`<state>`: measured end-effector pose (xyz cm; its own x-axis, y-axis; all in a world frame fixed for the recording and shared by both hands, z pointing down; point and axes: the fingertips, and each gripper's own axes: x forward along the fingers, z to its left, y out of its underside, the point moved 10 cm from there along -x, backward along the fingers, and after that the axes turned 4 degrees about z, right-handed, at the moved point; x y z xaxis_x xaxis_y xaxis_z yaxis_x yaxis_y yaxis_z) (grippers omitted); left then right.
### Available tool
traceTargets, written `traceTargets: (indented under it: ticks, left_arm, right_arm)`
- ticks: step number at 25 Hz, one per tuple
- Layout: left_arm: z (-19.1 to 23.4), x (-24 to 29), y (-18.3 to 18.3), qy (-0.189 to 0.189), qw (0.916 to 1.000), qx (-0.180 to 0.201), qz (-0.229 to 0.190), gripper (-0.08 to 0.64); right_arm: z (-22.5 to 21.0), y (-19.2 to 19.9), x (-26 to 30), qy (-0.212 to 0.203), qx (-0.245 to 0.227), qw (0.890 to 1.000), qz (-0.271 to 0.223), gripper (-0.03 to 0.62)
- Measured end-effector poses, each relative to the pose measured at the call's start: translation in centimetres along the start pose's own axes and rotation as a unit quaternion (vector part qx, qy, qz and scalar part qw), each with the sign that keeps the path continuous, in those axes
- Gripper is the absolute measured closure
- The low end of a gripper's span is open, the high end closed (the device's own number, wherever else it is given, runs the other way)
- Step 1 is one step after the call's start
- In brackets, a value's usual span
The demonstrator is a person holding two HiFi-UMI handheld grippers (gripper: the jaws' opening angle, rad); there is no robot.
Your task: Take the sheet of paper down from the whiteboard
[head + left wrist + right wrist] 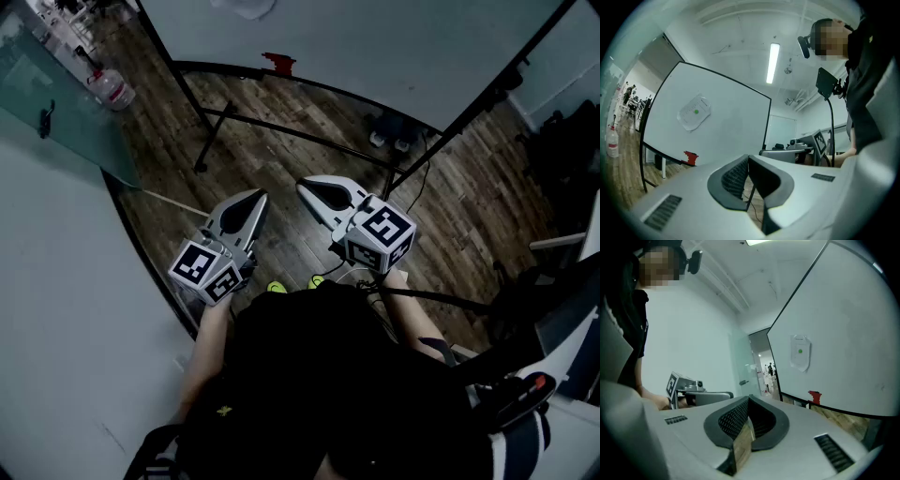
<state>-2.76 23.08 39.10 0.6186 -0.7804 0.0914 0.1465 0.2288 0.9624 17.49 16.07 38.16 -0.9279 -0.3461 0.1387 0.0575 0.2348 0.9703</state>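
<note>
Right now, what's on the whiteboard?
A crumpled sheet of paper, pinned by a green dot, likely a magnet, sits on the whiteboard; a red item rests on its lower rail. Whatever is under the sheet is covered.

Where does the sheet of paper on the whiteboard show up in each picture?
Head view: sheet of paper at the top edge, partly cut off.
Left gripper view: upper left.
Right gripper view: right of centre.
Shared landmark: red block, just below the paper.
</note>
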Motion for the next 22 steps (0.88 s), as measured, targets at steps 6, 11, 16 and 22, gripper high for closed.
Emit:
traceTargets:
  ticks: [6,11,16,22]
  left_arm:
    - [0.04,-0.01,0.1,0.002,1.0,-0.002,0.001,0.572]
    - [0.02,0.16,0.21,-0.002,1.0,-0.002,0.002,0.572]
    - [-0.06,0.27,0.26,-0.008,1.0,-0.002,0.003,0.572]
    - [-0.26,0.75,0.5,-0.016,0.9999,0.0,0.005,0.572]
  right_arm:
    - [0.34,0.15,0.29,-0.006,-0.008,1.0,0.005,0.578]
    - [0.83,0.26,0.53,-0.016,-0.031,0.999,0.017,0.577]
    - [0.72,0.09,0.36,-0.005,-0.044,0.999,0.018,0.577]
    - [0.09,0.27,0.18,-0.006,-0.046,0.999,0.024,0.577]
